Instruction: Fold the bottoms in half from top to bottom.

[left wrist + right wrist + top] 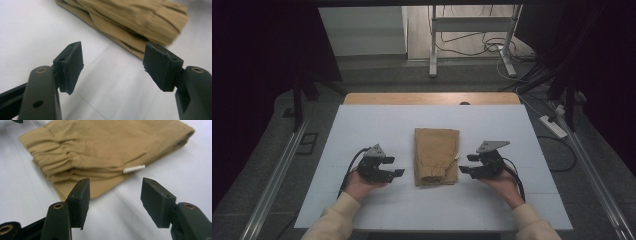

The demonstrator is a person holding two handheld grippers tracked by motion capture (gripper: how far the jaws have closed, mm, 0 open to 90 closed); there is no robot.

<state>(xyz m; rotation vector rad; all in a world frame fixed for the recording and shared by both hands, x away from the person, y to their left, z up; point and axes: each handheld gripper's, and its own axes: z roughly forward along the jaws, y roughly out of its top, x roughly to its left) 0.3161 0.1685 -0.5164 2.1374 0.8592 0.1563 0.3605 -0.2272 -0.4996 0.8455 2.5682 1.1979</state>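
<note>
Both hands rest low on the white table [377,125], one on each side of the cloth [436,155], palms cupping the grippers from below. The forearms come in from the bottom edge in cream sleeves [334,220], angled slightly inward.

The left gripper [393,167] points right toward the cloth, jaws spread wide with nothing between them. From its own view the 2 black pads [71,66] frame bare table, with the cloth [130,22] just ahead and a bit up and right.

The right gripper [466,164] mirrors it, pointing left, jaws also wide and empty. In its own view the cloth [100,150] sits right past the pads [81,200], near but not touching.

The cloth itself is tan, folded into a neat upright rectangle in the middle of the table. The near end is bunched with a gathered, elastic-looking band, so it's probably a pair of shorts or pants, hard to say for sure. A small white tag [134,169] sticks out at the edge facing the right gripper. The fabric looks soft and a little wrinkly, several layers stacked.

A wooden strip [432,98] shows along the table's far edge.
</note>
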